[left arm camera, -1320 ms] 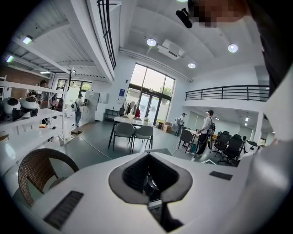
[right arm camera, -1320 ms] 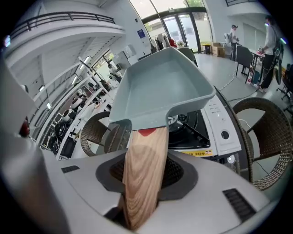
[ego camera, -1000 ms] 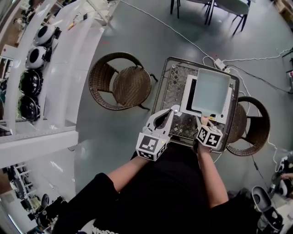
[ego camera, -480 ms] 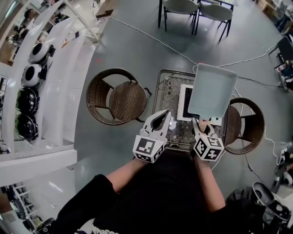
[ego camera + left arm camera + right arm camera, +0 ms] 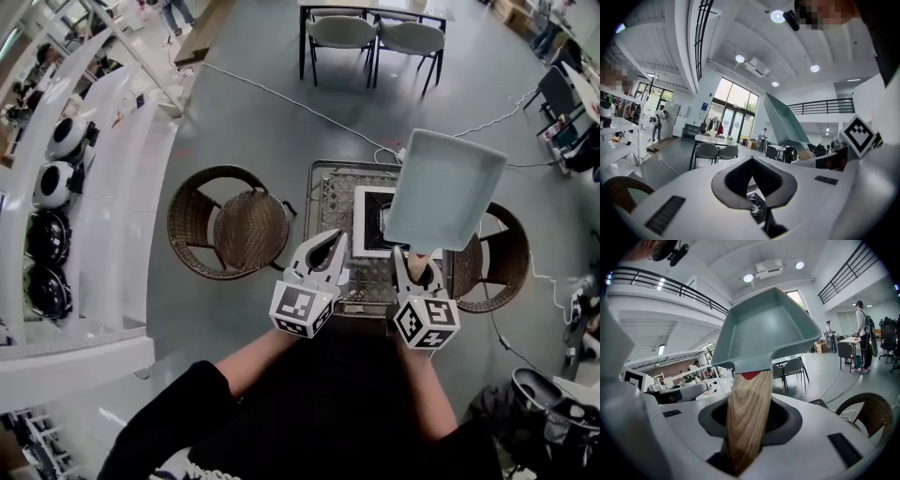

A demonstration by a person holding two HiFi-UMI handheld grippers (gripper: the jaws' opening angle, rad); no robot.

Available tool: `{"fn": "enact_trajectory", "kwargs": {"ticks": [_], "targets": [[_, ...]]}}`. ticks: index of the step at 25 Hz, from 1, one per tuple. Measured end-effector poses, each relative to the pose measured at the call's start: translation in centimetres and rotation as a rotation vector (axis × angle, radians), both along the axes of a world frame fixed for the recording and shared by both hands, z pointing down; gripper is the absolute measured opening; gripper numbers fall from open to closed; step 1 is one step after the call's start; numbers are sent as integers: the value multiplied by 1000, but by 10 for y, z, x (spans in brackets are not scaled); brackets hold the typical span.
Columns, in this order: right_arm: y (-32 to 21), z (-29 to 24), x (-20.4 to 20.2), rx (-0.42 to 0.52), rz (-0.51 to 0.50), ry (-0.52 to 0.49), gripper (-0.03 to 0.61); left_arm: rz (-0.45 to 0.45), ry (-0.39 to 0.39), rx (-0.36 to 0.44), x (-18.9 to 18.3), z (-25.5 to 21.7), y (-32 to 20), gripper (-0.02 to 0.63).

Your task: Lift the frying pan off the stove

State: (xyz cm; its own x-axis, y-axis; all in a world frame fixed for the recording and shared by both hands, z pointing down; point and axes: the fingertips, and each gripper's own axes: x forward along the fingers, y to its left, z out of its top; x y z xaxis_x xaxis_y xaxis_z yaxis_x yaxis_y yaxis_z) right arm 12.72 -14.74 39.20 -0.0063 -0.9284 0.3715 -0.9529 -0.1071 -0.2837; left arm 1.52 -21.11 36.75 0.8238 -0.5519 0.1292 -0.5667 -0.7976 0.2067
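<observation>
A square grey-green frying pan (image 5: 445,192) hangs tilted in the air above the white stove (image 5: 367,202) with its black top. My right gripper (image 5: 417,267) is shut on the pan's wooden handle (image 5: 747,413), which runs up between the jaws to the pan (image 5: 764,329). My left gripper (image 5: 323,251) hovers over the near left part of the metal mesh table (image 5: 336,192), shut and holding nothing. In the left gripper view (image 5: 752,161) the jaws meet at the tips, and the raised pan (image 5: 783,122) shows to the right.
A wicker chair (image 5: 230,220) stands left of the table and another (image 5: 502,258) on its right. White shelves (image 5: 112,159) with helmets run along the left. Two grey chairs (image 5: 375,37) and a cable (image 5: 281,98) lie beyond on the floor.
The pan has risen off the stove and tilted up in my right gripper, uncovering the stove top. The left gripper has stayed shut beside it.
</observation>
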Motion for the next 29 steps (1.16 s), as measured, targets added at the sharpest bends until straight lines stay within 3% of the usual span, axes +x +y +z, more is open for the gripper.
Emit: {"fn": "enact_trajectory", "kwargs": {"ticks": [4, 18, 29], "targets": [[5, -6, -4, 7, 7, 20, 141, -14, 30, -4, -6, -7, -1, 11], [36, -14, -5, 8, 34, 118, 141, 12, 18, -7, -6, -2, 29, 11], [43, -2, -3, -15, 6, 92, 141, -2, -1, -24, -1, 6, 41, 11]]}}
